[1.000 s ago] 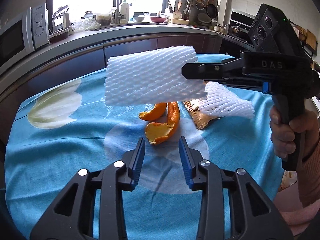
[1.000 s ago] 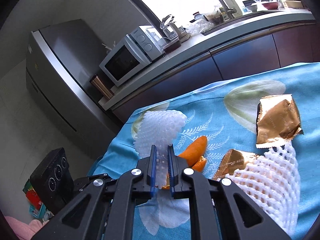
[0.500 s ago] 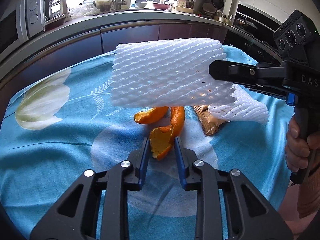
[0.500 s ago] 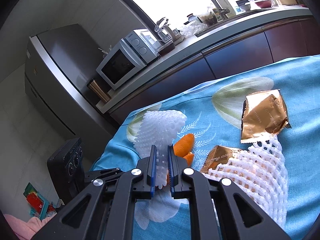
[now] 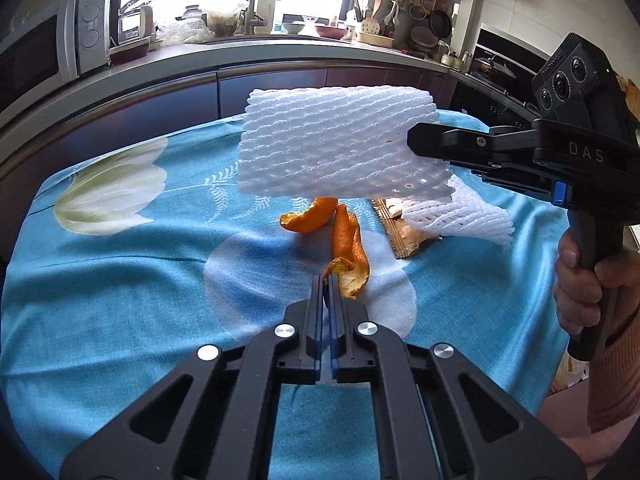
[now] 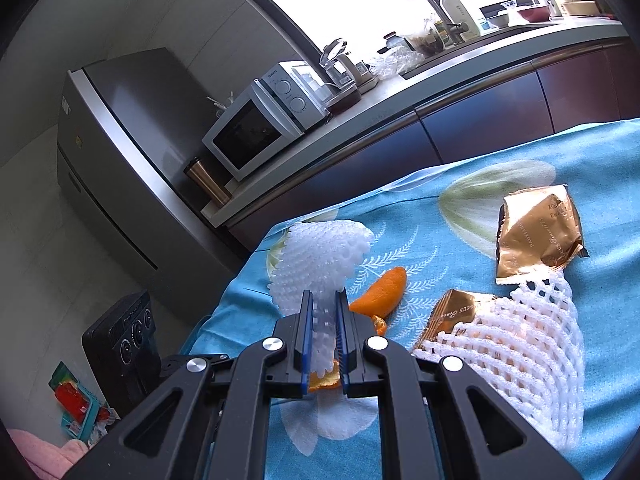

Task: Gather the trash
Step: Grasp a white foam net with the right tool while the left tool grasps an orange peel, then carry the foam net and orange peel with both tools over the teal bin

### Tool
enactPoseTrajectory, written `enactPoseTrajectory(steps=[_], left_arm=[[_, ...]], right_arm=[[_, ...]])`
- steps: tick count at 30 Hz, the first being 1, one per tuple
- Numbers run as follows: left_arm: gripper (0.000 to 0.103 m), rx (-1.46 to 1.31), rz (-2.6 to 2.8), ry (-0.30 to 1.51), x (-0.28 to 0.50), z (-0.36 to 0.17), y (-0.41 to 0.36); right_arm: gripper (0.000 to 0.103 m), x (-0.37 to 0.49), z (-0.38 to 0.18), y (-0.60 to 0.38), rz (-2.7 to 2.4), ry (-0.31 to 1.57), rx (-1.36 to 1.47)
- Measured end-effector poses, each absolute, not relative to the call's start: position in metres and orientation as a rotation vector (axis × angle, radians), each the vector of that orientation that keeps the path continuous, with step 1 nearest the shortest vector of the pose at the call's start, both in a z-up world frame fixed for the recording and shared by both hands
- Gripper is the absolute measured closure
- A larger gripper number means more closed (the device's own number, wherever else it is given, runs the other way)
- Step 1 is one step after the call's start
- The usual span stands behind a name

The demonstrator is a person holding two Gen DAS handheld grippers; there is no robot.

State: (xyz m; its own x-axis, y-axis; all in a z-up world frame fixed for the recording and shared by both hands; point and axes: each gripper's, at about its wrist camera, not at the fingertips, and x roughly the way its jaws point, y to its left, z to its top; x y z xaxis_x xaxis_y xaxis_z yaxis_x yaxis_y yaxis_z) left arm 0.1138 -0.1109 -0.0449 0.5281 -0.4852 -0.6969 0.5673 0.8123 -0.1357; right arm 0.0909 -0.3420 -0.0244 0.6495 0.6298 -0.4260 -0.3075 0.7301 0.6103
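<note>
My left gripper (image 5: pixel 327 280) is shut on the near end of an orange peel strip (image 5: pixel 347 252) that lies on the blue tablecloth (image 5: pixel 120 272). A second orange peel (image 5: pixel 308 218) lies just behind it. My right gripper (image 6: pixel 323 300) is shut on a white foam fruit net (image 6: pixel 320 256) and holds it in the air above the peels; the net also shows in the left wrist view (image 5: pixel 340 144). A second foam net (image 6: pixel 520 364) lies on the cloth over a gold wrapper (image 6: pixel 452 316). Another gold wrapper (image 6: pixel 536 232) lies further back.
The table stands in front of a kitchen counter (image 5: pixel 280 56) with a microwave (image 6: pixel 260 128) and a fridge (image 6: pixel 120 152). The right gripper body (image 5: pixel 560 152) hangs over the table's right side.
My left gripper moved forward to the near orange peel and closed on its end. My right gripper kept holding the foam net up with little movement.
</note>
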Motion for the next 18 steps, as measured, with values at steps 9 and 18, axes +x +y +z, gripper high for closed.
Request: enactPoseTrajectory(steps=[9,18], left_arm=[[0.1,0.049,-0.561,0.75,0.088,-0.028,-0.055],[0.1,0.004,-0.46,0.716,0.064,-0.012,0.003]], right_arm=[[0.093,0.081,-0.017,-0.321,0.608,0.666,0.507],[0.093,0.08,-0.017,-0.289,0.672,0.69,0.497]])
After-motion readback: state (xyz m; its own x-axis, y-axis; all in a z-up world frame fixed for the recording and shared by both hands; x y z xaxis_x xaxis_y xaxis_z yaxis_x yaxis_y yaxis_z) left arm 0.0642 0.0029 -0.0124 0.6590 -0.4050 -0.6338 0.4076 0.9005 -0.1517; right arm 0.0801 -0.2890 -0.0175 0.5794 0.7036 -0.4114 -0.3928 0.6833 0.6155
